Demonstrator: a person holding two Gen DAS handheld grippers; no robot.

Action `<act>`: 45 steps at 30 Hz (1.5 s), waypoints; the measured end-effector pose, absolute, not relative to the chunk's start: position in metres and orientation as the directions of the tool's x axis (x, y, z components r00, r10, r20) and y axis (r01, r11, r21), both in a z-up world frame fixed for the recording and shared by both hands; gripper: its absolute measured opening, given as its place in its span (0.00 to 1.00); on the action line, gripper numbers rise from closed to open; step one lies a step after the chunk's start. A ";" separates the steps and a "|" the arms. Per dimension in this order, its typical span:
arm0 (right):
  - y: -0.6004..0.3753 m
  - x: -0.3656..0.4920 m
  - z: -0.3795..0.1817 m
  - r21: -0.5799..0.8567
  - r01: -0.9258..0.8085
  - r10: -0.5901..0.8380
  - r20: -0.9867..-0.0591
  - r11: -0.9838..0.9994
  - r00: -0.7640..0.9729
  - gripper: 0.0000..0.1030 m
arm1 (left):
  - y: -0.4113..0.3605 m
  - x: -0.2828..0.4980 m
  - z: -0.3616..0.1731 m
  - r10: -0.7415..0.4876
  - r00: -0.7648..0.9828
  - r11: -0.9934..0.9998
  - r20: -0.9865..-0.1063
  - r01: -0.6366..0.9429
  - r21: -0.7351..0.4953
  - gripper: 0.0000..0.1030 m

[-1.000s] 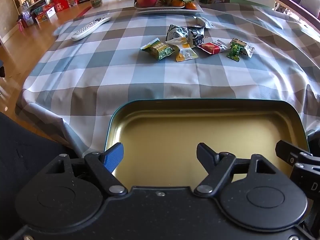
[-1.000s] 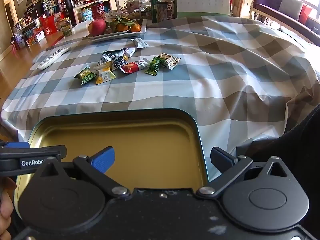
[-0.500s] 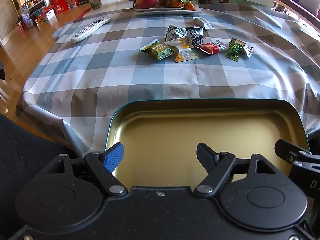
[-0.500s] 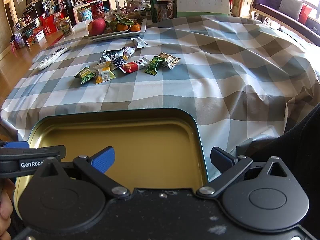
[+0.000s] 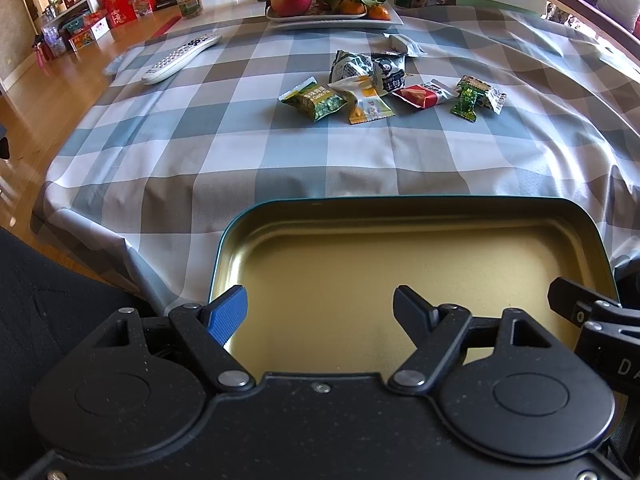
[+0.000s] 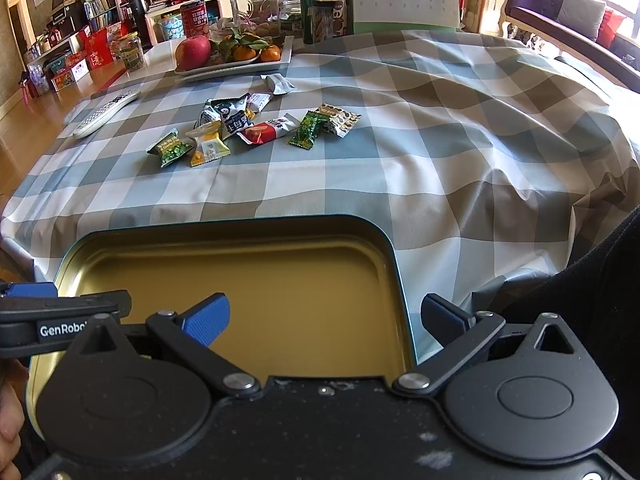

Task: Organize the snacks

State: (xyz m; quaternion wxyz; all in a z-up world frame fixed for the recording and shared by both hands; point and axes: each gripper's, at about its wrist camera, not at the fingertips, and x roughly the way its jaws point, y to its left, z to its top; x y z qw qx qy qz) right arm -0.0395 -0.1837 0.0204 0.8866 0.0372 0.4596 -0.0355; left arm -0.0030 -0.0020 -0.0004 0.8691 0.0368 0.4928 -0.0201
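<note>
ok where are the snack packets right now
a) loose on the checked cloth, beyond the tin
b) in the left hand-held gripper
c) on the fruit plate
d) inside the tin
a: the snack packets lie scattered on the cloth beyond the tin, which holds nothing, and the left hand-held gripper is open with nothing between its fingers.

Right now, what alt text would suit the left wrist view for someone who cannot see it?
An open gripper hangs over an empty gold-lined tin at the near edge of a checked tablecloth. Farther back lie scattered snack packets, a remote control and a fruit plate.
</note>
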 end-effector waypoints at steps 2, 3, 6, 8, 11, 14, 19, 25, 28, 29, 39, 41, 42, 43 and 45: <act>-0.184 -0.040 0.020 0.033 0.097 -0.029 -0.818 0.995 0.575 1.00 | -0.003 -0.003 0.000 -0.001 0.512 0.997 -0.859 0.070 0.040 0.78; -0.184 -0.039 0.020 0.033 0.096 -0.029 -0.818 0.995 0.574 1.00 | -0.003 -0.003 0.000 -0.002 0.511 0.997 -0.860 0.069 0.039 0.78; -0.184 -0.039 0.020 0.032 0.096 -0.029 -0.818 0.995 0.574 1.00 | -0.003 -0.003 0.000 -0.001 0.511 0.997 -0.859 0.070 0.041 0.78; -0.184 -0.039 0.020 0.030 0.096 -0.030 -0.818 0.995 0.574 1.00 | -0.003 -0.003 0.000 -0.002 0.511 0.997 -0.859 0.071 0.040 0.78; -0.184 -0.039 0.020 0.031 0.095 -0.029 -0.818 0.995 0.574 1.00 | -0.003 -0.003 0.000 -0.002 0.511 0.997 -0.860 0.071 0.040 0.78; -0.184 -0.039 0.020 0.030 0.095 -0.030 -0.819 0.995 0.574 1.00 | -0.003 -0.003 0.000 -0.002 0.511 0.997 -0.860 0.070 0.039 0.78; -0.184 -0.039 0.019 0.029 0.094 -0.030 -0.818 0.995 0.574 1.00 | -0.003 -0.003 0.000 -0.001 0.511 0.997 -0.860 0.070 0.040 0.78; -0.184 -0.039 0.019 0.028 0.096 -0.032 -0.819 0.995 0.573 1.00 | -0.006 -0.004 0.001 -0.001 0.511 0.996 -0.859 0.074 0.042 0.78; -0.184 -0.039 0.019 0.026 0.095 -0.033 -0.819 0.995 0.573 1.00 | -0.007 -0.004 0.001 -0.002 0.511 0.996 -0.860 0.074 0.042 0.78; -0.184 -0.039 0.019 0.027 0.095 -0.032 -0.819 0.995 0.573 1.00 | -0.007 -0.004 0.001 -0.002 0.511 0.996 -0.860 0.073 0.042 0.78; -0.183 -0.040 0.018 0.024 0.095 -0.035 -0.820 0.995 0.571 1.00 | -0.008 -0.004 0.001 -0.007 0.505 0.996 -0.863 0.077 0.037 0.77; -0.183 -0.040 0.018 0.024 0.093 -0.034 -0.821 0.995 0.569 1.00 | -0.010 -0.004 0.000 -0.009 0.500 0.996 -0.866 0.079 0.036 0.77; -0.184 -0.040 0.017 0.020 0.091 -0.035 -0.823 0.996 0.567 1.00 | -0.009 -0.004 0.000 -0.010 0.497 0.996 -0.867 0.081 0.036 0.77; -0.183 -0.040 0.018 0.017 0.089 -0.037 -0.823 0.996 0.567 1.00 | -0.010 -0.004 0.000 -0.011 0.494 0.996 -0.870 0.084 0.035 0.77; -0.181 -0.039 0.020 0.008 0.082 -0.040 -0.824 0.997 0.565 1.00 | -0.009 -0.004 0.000 -0.017 0.486 0.995 -0.874 0.091 0.031 0.76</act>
